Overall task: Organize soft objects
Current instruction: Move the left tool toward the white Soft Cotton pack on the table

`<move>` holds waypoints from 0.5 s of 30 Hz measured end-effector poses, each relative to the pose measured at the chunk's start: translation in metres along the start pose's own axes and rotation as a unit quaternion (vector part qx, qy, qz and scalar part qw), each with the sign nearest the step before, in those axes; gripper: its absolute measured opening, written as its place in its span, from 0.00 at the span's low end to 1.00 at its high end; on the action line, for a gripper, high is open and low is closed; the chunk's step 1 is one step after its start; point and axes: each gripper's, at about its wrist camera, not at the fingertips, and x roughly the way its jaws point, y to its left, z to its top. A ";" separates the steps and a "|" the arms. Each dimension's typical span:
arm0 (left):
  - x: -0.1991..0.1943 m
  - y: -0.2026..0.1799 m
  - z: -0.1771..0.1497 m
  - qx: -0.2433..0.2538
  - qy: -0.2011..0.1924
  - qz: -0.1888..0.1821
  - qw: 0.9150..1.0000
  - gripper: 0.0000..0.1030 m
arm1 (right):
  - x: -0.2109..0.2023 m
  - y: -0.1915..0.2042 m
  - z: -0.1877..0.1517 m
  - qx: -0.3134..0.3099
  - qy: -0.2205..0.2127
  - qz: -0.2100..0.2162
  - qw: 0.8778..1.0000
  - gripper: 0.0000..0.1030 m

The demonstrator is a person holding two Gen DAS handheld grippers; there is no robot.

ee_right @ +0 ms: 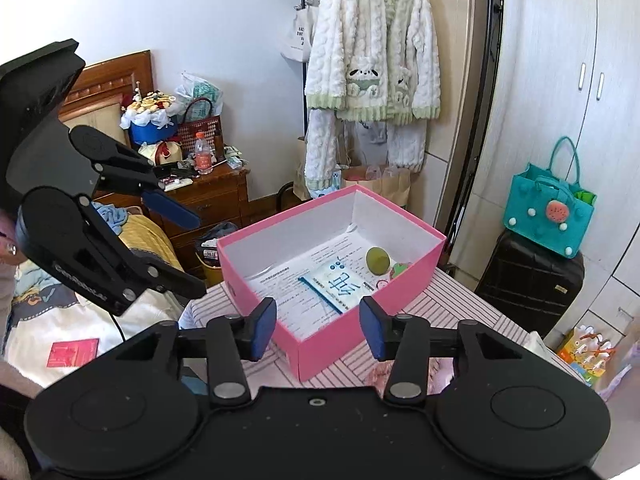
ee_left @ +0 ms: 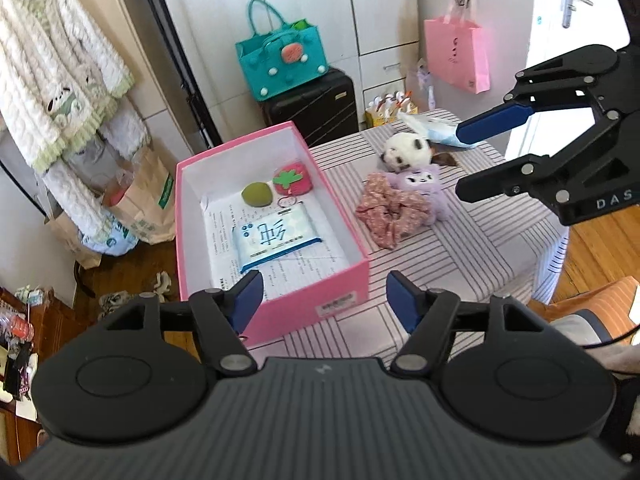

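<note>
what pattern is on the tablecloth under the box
White with thin dark stripes, on the tablecloth; clearest in the left wrist view.

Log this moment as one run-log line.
left gripper: open | right gripper: open | pink box: tissue pack inside | purple plush: on table

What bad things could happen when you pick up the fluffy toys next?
The purple plush lies touching the pink scrunchie, so a grab might snag both. The pink box sits near the table edge, so a bump from the open left gripper could push it off. The open right gripper hovers close above the panda plush and may knock it.
</note>
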 end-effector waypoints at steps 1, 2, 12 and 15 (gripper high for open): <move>-0.002 -0.005 -0.003 0.003 -0.003 0.000 1.000 0.68 | -0.004 0.000 -0.005 0.000 -0.002 -0.002 1.000 0.52; -0.005 -0.010 -0.007 0.006 -0.008 0.000 1.000 0.70 | -0.009 0.001 -0.010 0.001 -0.003 -0.004 1.000 0.52; 0.000 -0.055 -0.034 0.037 -0.044 0.003 0.998 0.78 | -0.039 -0.002 -0.067 0.026 -0.004 -0.019 0.999 0.64; 0.007 -0.063 -0.041 0.031 -0.054 -0.004 0.998 0.78 | -0.042 -0.004 -0.085 0.040 0.002 -0.021 0.999 0.66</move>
